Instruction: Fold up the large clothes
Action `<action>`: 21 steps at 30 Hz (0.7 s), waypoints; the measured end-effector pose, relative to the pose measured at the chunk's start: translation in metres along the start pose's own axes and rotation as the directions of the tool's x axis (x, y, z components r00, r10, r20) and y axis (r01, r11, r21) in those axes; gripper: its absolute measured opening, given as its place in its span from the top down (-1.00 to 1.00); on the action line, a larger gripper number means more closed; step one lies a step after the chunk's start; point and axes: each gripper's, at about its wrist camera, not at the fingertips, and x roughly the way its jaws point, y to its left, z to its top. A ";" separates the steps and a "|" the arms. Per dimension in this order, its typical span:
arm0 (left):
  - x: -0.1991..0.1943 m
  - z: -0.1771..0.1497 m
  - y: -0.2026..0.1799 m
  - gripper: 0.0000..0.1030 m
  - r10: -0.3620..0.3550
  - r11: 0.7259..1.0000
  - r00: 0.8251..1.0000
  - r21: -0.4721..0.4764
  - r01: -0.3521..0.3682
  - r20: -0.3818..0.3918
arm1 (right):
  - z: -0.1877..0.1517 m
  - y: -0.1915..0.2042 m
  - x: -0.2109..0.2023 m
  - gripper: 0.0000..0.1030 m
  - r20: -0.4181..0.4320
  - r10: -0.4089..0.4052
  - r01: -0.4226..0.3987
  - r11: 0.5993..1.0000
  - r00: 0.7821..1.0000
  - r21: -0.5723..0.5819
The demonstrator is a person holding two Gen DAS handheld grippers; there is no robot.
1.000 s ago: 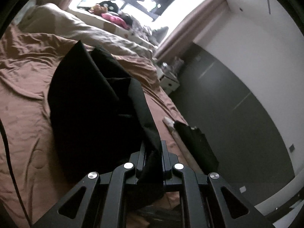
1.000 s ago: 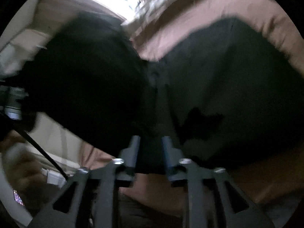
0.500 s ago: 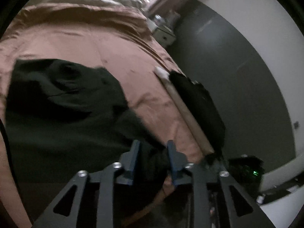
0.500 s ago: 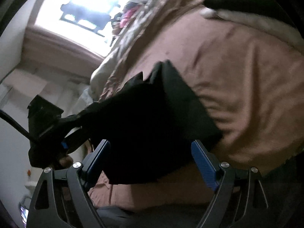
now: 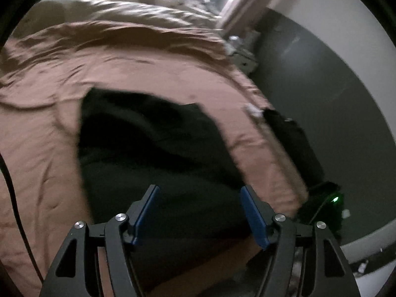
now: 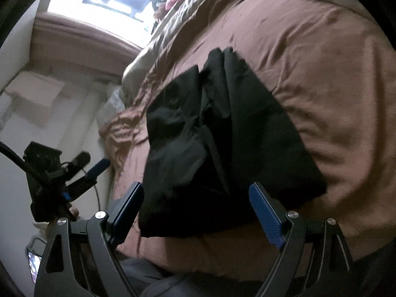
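- Presently the black garment [image 5: 153,148] lies folded on the brown bedspread [image 5: 148,61], near the bed's side edge, with its near hem closest to both tools.
- Left gripper [image 5: 199,208]: its jaws have just been opening and now stand apart, with the garment seen between the blue pads [image 5: 144,209] but not pressed by them. It has let go.
- Right gripper [image 6: 198,212]: jaws wide, blue pads well clear of the cloth on either side, nothing held. Its jaws opened a moment ago and have since kept that width.
- Risk one: the top layer sits rumpled and puckered along the middle in the right wrist view. Judged likely to spring up or slide now that nothing pins it, spoiling the fold.
- Risk two: the near corner overhangs the bedspread's rounded edge. A careless pull-back could snag the hem on a pad and drag the bundle off the bed.
- Risk three: a cable [image 5: 14,198] trails across the bedspread at the left. It could catch the cloth or the tool on the next reach.
- Risk four: the left wrist view is blurred, so the garment's far edge cannot be checked for squareness; a further fold taken on trust may come out skewed.
- Another dark item [image 5: 294,146] lies beside the bed; what it is I cannot tell.
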 end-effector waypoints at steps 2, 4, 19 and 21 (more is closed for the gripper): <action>0.004 -0.008 0.023 -0.33 0.052 0.998 0.998 -0.035 -0.053 -0.026 | 0.002 0.002 0.012 -0.39 -0.029 -0.006 0.006 1.000 1.000 -0.017; 0.009 -0.019 0.044 -0.33 0.109 0.991 0.992 -0.069 -0.112 -0.057 | 0.006 0.005 0.023 -0.01 -0.050 -0.020 0.018 0.999 0.999 -0.043; 0.063 -0.062 0.026 -0.33 0.066 0.995 0.980 -0.057 -0.078 -0.187 | 0.011 -0.046 -0.021 0.83 0.089 -0.051 0.053 0.998 0.995 -0.021; 0.068 -0.061 0.015 -0.32 0.059 0.997 0.979 -0.036 -0.068 -0.196 | 0.007 -0.053 -0.026 0.83 0.099 -0.061 0.062 0.998 0.993 -0.001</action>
